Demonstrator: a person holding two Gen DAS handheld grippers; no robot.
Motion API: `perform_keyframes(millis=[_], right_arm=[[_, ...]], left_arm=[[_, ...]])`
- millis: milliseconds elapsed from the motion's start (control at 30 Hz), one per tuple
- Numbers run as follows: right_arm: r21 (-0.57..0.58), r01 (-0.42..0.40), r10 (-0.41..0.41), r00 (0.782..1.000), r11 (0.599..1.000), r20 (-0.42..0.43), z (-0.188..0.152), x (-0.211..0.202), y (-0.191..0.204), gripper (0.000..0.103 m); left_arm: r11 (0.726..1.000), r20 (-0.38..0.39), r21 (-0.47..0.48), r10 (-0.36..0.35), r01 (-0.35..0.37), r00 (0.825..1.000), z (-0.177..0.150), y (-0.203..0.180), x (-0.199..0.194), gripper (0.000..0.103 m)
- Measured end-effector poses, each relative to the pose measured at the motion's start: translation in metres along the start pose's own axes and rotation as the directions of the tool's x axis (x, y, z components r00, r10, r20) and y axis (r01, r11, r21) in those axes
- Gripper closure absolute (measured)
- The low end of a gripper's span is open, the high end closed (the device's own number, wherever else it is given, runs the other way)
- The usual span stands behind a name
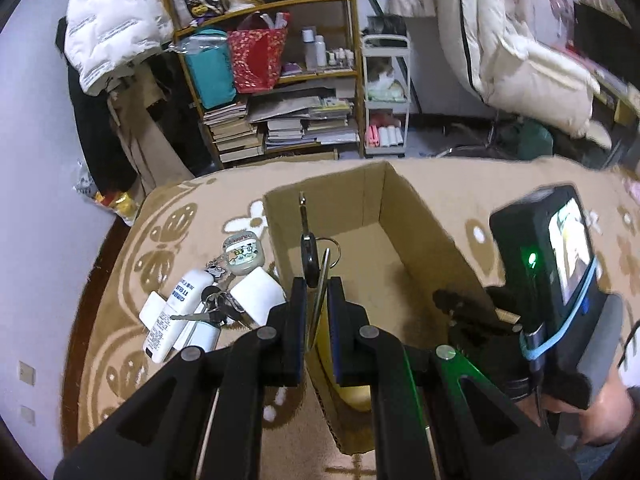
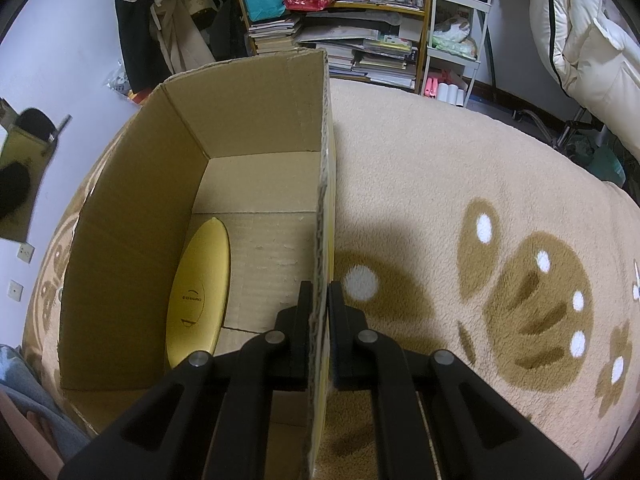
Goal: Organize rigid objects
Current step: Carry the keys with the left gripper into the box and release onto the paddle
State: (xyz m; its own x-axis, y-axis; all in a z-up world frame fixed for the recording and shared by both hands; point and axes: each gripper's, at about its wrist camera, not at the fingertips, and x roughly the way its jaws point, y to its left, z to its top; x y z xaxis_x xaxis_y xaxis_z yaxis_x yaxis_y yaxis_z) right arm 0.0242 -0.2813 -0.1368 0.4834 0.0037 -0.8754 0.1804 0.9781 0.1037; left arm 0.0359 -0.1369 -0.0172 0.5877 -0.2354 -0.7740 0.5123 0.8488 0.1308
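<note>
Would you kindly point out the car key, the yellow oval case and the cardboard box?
car key (image 1: 309, 251), left wrist view, on its black fob.
yellow oval case (image 2: 200, 292), right wrist view, on its lid centre.
cardboard box (image 2: 256, 116), right wrist view, on its far inner wall.

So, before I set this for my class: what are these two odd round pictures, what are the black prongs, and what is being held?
Each picture comes from a camera fixed on a hand-held gripping tool, looking along its two black prongs; a person holds one in each hand. The left tool is shut on a car key with its ring, above the cardboard box. The right tool is clamped on the box's side wall. Inside the box lies a yellow oval case. On the beige patterned blanket beside the box wait a white tube, a bunch of keys and a small charm case.
</note>
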Motion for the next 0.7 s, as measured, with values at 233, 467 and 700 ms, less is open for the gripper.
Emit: perform_keyframes(millis=[233,467,700], right_arm=[[-0.003,0.002,-0.002,1.000,1.000,0.000,0.000,0.000,0.001,0.095],[0.001,-0.001,0.001,1.000,1.000,-0.001,0.000,0.001,0.001,0.095],[-0.001,-0.002,0.002,1.000,1.000,-0.002,-0.004,0.000,0.004,0.095]], left_arm=[[0.998,-0.063,0.050,0.040,-0.037,0.997,-0.010,-0.014,0.022,0.094],[0.996,-0.072,0.077,0.060,-0.055,0.996,-0.011,-0.017,0.029,0.091],[0.997,-0.074,0.073,0.045,-0.040,0.996,-0.006,-0.010,0.021,0.089]])
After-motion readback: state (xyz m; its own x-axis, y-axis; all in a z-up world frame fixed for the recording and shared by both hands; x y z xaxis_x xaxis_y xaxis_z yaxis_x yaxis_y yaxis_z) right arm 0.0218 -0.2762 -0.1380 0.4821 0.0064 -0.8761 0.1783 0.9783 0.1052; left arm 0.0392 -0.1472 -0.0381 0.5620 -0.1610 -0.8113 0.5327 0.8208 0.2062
